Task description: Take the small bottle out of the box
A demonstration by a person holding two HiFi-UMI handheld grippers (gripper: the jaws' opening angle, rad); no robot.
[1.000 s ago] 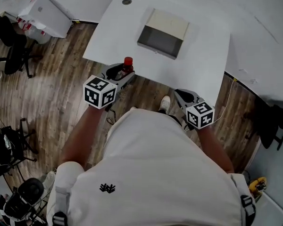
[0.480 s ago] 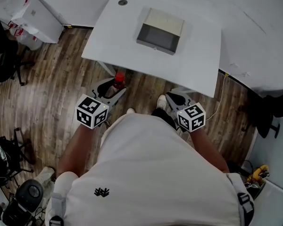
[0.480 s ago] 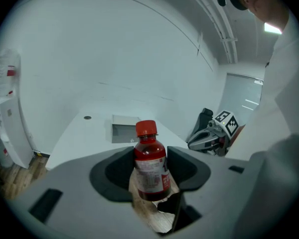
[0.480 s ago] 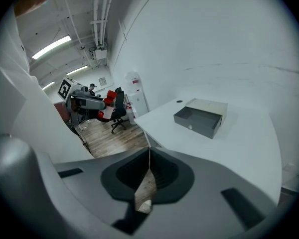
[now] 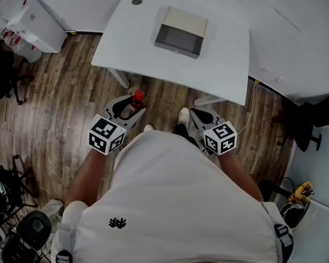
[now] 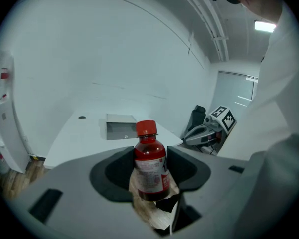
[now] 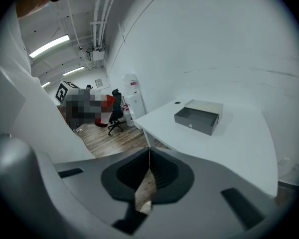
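The left tongs (image 6: pixel 150 169) are clenched on the small bottle (image 6: pixel 150 159), red cap up, over the wooden floor (image 5: pixel 66 103), well apart from the open box (image 5: pixel 180 33) on the white tabletop (image 5: pixel 225 64). The right tongs (image 7: pixel 148 159), pressed together and empty, are also well away from the box.

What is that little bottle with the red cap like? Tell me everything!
The small bottle looks like clear plastic full of dark red drink. It has a bright red screw cap, closed, and a white-and-red label around its lower half. It stands upright, pinched on both sides by the dark pads of the left hand-held gripper. It is out of the box, held in the air above the wooden floor, short of the table.
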